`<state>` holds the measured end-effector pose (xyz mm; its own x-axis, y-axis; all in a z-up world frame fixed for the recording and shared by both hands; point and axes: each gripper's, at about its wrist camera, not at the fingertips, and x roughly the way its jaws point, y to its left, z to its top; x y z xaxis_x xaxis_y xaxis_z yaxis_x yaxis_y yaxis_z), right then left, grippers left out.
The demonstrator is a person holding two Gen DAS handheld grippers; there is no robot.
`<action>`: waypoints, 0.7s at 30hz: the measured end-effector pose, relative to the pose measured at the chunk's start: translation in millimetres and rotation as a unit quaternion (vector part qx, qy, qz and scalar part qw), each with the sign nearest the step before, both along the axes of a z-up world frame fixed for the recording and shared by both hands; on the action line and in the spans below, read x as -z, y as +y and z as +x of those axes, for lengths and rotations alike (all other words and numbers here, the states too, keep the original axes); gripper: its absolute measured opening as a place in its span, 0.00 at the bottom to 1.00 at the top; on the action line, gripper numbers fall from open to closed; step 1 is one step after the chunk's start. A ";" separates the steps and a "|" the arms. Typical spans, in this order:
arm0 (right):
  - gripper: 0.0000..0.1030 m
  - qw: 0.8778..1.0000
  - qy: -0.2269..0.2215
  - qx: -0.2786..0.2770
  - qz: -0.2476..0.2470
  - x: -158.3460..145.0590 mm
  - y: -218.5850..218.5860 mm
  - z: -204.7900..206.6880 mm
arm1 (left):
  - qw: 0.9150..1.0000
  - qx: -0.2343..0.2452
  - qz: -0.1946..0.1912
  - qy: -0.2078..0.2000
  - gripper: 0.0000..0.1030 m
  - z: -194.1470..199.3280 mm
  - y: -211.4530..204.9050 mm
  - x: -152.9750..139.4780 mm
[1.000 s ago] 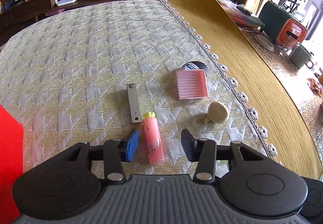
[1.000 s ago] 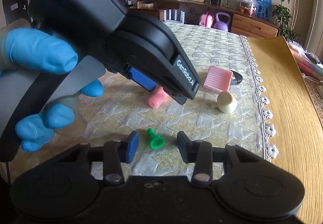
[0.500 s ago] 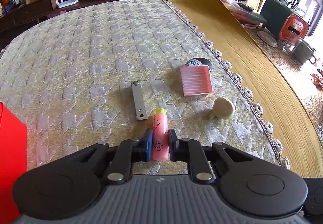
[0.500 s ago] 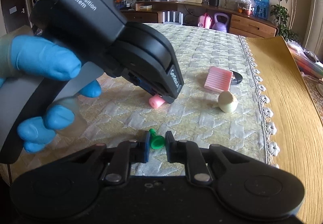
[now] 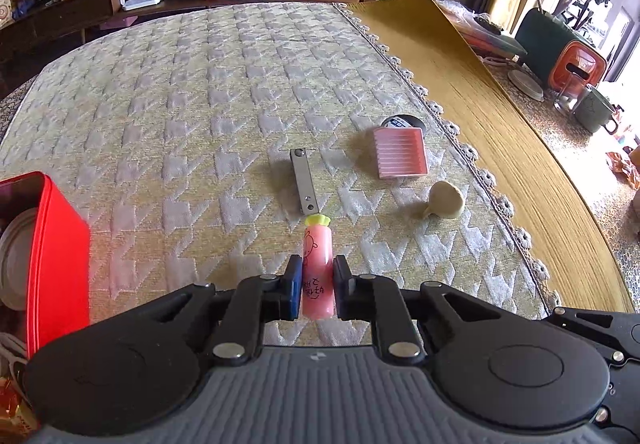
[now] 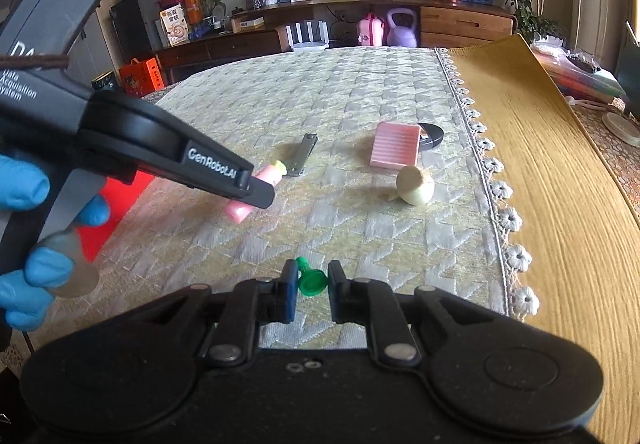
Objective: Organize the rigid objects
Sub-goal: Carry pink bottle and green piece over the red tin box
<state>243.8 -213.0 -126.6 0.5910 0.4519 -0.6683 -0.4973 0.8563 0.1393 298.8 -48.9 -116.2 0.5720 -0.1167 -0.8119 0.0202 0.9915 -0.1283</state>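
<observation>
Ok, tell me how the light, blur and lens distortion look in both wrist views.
Left wrist view: sharp, sunlit from the right, the tablecloth bulging under fisheye bend, a red glow beside the red tin. Right wrist view: softer, the wooden tabletop smeared at the right edge, the blue-gloved hand blurred up close.

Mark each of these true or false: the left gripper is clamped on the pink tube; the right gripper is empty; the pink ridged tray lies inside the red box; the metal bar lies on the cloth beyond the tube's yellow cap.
1. The left gripper is clamped on the pink tube. True.
2. The right gripper is empty. False: it is shut on a small green piece.
3. The pink ridged tray lies inside the red box. False: it lies on the cloth, against a black round tin.
4. The metal bar lies on the cloth beyond the tube's yellow cap. True.
</observation>
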 end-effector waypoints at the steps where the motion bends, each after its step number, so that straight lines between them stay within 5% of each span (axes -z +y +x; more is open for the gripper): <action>1: 0.14 1.000 -0.002 0.001 0.001 -2.2 -0.3 -2.1 | 1.000 -0.001 -0.001 0.000 0.15 -2.9 2.2 -2.0; 21: 0.14 0.999 -0.040 -0.028 0.011 -53.1 37.9 -36.8 | 0.999 -0.043 -0.011 -0.023 0.15 -63.9 57.5 -51.2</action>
<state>207.0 -175.1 -73.5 0.6162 0.4989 -0.6094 -0.5543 0.8244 0.1144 234.8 8.6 -65.0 0.6176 -0.0843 -0.7820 -0.0577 0.9867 -0.1519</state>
